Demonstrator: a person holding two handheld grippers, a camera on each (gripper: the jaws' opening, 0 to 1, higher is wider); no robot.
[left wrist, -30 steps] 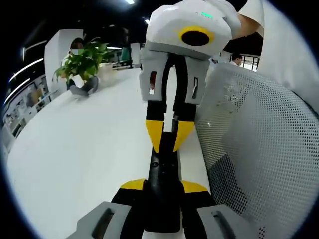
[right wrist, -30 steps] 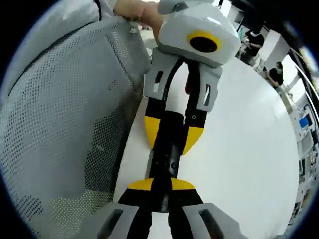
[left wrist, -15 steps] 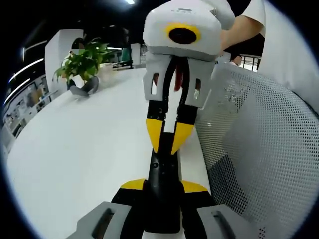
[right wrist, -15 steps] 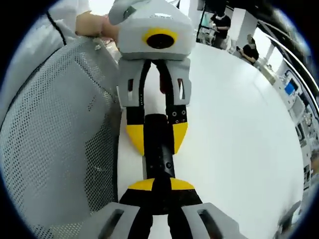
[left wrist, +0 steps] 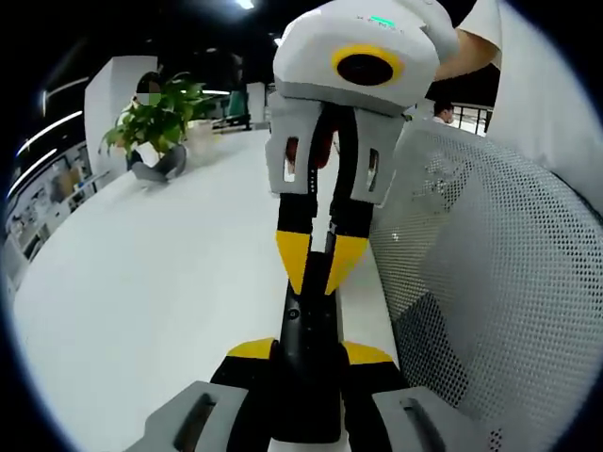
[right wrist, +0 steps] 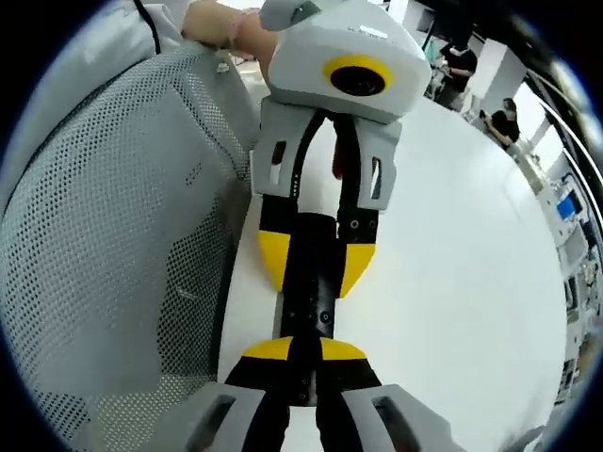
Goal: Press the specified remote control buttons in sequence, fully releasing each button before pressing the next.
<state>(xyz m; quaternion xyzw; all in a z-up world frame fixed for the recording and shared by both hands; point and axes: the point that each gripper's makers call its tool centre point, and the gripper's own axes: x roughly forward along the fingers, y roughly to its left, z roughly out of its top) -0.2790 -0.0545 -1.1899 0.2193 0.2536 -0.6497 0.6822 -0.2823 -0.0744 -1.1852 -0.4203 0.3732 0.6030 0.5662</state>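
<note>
White table [left wrist: 141, 282]; a potted green plant [left wrist: 155, 118] is set at its far end, a mesh chair back [left wrist: 490, 282] beside its edge.

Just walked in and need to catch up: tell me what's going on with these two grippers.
A person holds a gripper in each hand over a white table. The left gripper is shut on one end of a black remote control, holding it by its sides. The right gripper, tips close together, meets the far end of the remote, seemingly at a button; contact can't be confirmed. A white mesh chair back stands beside the table, and a potted plant sits at its far end.
</note>
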